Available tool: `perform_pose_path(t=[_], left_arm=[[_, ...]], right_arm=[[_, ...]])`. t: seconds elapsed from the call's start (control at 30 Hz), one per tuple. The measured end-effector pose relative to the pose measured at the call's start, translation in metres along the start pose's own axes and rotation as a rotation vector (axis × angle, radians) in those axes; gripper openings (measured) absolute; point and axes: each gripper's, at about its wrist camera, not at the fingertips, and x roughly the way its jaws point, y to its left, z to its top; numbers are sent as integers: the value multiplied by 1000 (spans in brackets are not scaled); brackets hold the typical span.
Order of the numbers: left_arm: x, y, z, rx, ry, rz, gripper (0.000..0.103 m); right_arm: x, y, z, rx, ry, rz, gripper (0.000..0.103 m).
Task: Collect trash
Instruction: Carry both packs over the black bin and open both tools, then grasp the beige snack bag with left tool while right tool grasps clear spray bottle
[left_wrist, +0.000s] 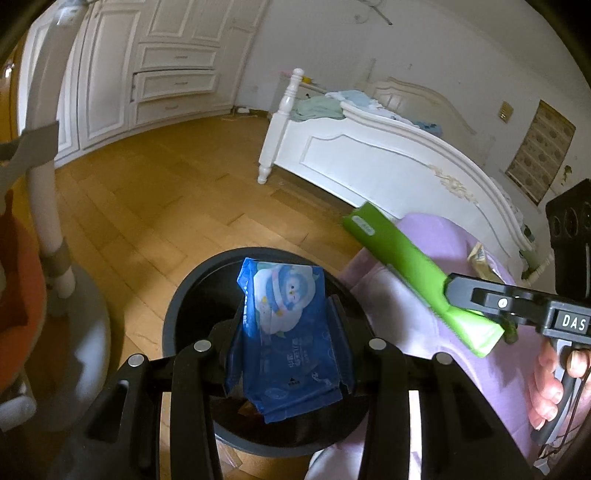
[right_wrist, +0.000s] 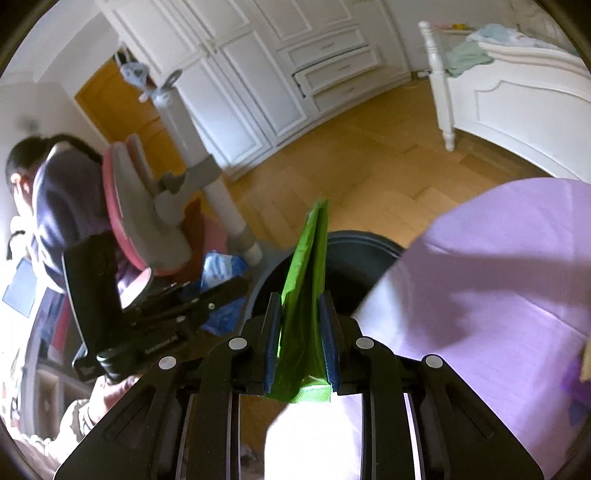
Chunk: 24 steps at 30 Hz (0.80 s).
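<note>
Both tongs are clamped on trash. Left tongs (left_wrist: 286, 354) grip a blue pack (left_wrist: 286, 332) between their pads, held upright over the mouth of a dark round bin (left_wrist: 184, 295) that stands on the wood floor (left_wrist: 155, 206). Right tongs (right_wrist: 301, 343) are narrowed tight on a green wrapper (right_wrist: 304, 295), which stands edge-on between the blue pads and points toward the bin (right_wrist: 362, 258).

From the left wrist, the wrapper (left_wrist: 413, 273) shows side-on, a long flat strip slanting up and left from the right tongs (left_wrist: 476, 310), with the hand (left_wrist: 550, 384) on the trigger below. A lilac sheet (left_wrist: 406, 314) lies under it, just right of the bin, with a white bed (left_wrist: 369, 155) beyond.

From the right wrist, the left tongs (right_wrist: 207, 295) appear side-on at left with the pack (right_wrist: 221, 273) partly hidden behind them. Beyond sit a pink and grey chair (right_wrist: 147, 206), a dark-haired person (right_wrist: 55, 184) and white cupboards (right_wrist: 258, 74). The sheet (right_wrist: 498, 295) covers the bin's right side.
</note>
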Motion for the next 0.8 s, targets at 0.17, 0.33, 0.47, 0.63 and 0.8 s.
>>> perform_pose_path(t=[0.17,0.33,0.47,0.63,0.8], left_arm=[[2,6,-3,-9,9,-1,41],[3,10,-7,-18,14,-1,41],[6,8,-6,-19,25,13,43],[4,3,-5,-18,12,38,83],[3,-9,-1,8,16,34,84]], right_arm=[[26,7,0,-7,34,-8,22],[40,2,-4,4,50,-19,22],[43,-1,-4,13,56,-23,23],[38,-5,-3,47,25,-19,52],[24,-16,-7,81,-4,-3,57]])
